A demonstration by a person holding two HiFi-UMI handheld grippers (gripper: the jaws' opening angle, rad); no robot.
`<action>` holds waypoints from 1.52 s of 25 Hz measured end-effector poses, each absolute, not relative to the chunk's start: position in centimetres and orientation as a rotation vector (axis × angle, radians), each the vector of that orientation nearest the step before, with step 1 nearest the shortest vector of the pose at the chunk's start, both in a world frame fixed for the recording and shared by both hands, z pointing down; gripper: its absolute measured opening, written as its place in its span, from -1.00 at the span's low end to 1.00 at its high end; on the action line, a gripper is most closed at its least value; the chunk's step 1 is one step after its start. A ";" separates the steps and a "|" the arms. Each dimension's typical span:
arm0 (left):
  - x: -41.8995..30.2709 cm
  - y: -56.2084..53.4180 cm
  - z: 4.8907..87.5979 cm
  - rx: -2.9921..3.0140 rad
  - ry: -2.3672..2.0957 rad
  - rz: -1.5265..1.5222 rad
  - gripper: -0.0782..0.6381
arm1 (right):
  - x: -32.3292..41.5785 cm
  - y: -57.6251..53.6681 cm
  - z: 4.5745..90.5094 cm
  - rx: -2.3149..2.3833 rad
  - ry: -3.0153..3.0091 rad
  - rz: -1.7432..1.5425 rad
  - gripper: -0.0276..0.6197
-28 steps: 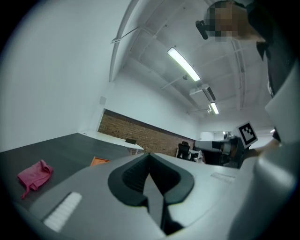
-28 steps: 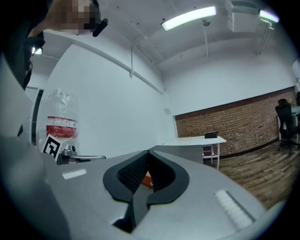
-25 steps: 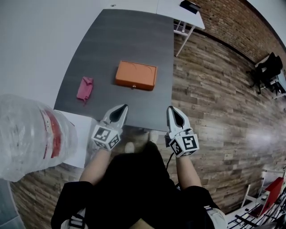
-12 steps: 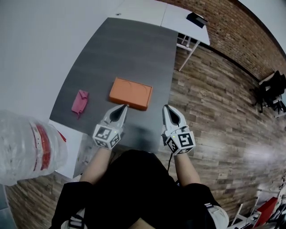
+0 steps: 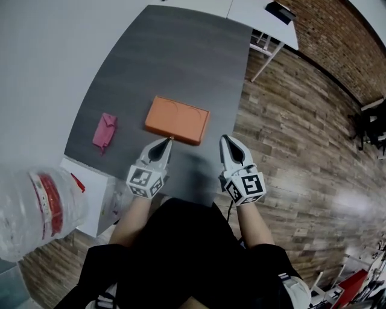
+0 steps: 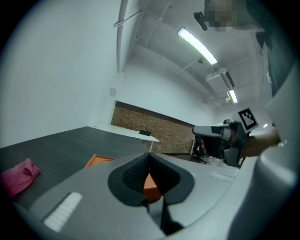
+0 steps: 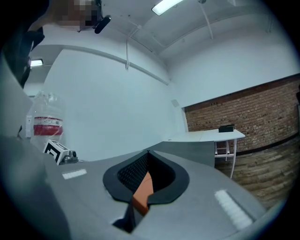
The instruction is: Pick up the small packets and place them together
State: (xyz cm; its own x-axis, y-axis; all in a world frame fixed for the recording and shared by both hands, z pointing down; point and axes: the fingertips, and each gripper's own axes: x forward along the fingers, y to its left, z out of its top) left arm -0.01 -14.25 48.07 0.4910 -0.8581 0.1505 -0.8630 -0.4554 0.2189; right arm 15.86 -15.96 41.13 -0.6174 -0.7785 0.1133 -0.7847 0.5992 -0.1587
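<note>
Clear plastic water jug (image 5: 36, 208) with a red label at far left, off the table and below its level. Dark grey table (image 5: 175, 54) runs up the middle of the head view. Pink packet (image 5: 104, 131), crumpled, lies near the table's left edge, alone, well apart from both grippers. To its right, an orange box (image 5: 177, 119), flat and closed, near the table's front edge. Left gripper (image 5: 167, 140): jaws pressed together, nothing between them, tip at the near edge of the orange box; contact cannot be made out. Right gripper (image 5: 224, 139): jaws likewise closed and empty, tip just off the box's right corner, apart from it. Both point nearly level toward the box, which shows orange behind the closed jaws in each gripper view. Wood-plank floor (image 5: 301, 157) to the right; a white desk (image 5: 265, 18) stands beyond the table's far right corner.
</note>
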 end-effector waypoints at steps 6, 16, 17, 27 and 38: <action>-0.8 -12.8 53.2 2.360 -1.446 0.119 -0.78 | 14.9 -15.0 45.2 1.296 -2.735 0.408 -0.91; -1.6 -14.3 58.4 2.221 -1.505 0.239 -0.78 | 15.8 -14.4 48.3 1.288 -2.663 0.525 -0.91; -1.7 -14.5 58.9 2.213 -1.511 0.263 -0.76 | 15.8 -14.3 48.3 1.280 -2.660 0.520 -0.91; -1.3 -16.3 65.1 2.107 -1.479 0.541 -0.33 | 16.8 -15.2 48.2 1.287 -2.637 0.503 -0.91; -1.2 -16.5 65.8 2.090 -1.495 0.549 -0.53 | 18.2 -15.8 48.6 1.304 -2.607 0.503 -0.91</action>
